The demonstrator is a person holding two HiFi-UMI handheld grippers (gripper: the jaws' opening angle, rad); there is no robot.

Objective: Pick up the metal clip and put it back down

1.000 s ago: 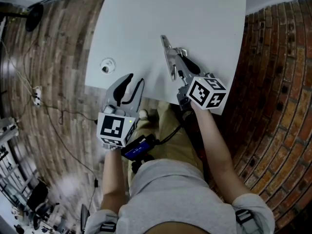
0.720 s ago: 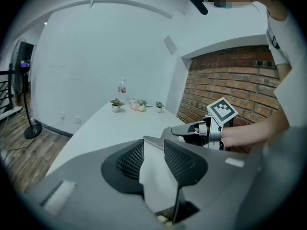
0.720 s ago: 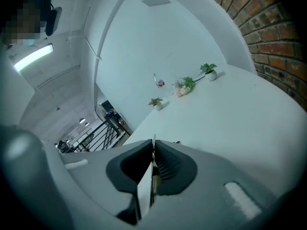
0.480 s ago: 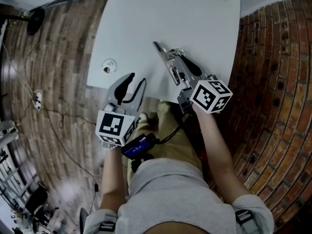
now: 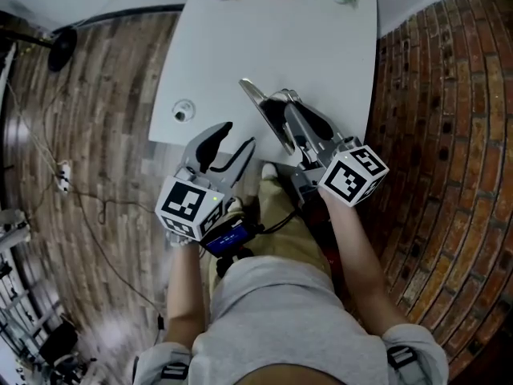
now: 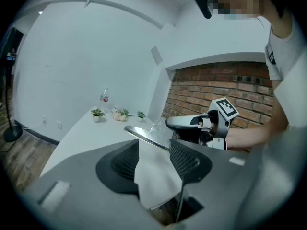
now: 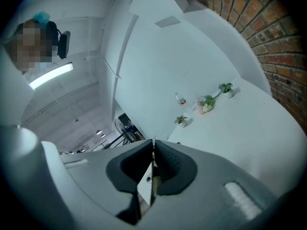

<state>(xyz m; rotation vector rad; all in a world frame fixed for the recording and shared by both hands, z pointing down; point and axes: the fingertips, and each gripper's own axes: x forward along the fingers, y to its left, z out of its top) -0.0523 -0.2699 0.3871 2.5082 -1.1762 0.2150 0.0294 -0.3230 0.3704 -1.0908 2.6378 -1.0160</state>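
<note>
Between the pressed-together jaws of my right tongs [image 7: 153, 152] the metal clip [image 5: 256, 105] is pinched by its thin edge, jutting past their tips above the white table [image 5: 240, 38], while my left tongs [image 5: 239, 135], just beside it, have just been opening wide with nothing between them.

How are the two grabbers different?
The left gripper has jaws that have just been opening and stand apart; the right gripper is shut. The left gripper holds nothing; the right gripper pinches the metal clip. Both carry a marker cube.
</note>
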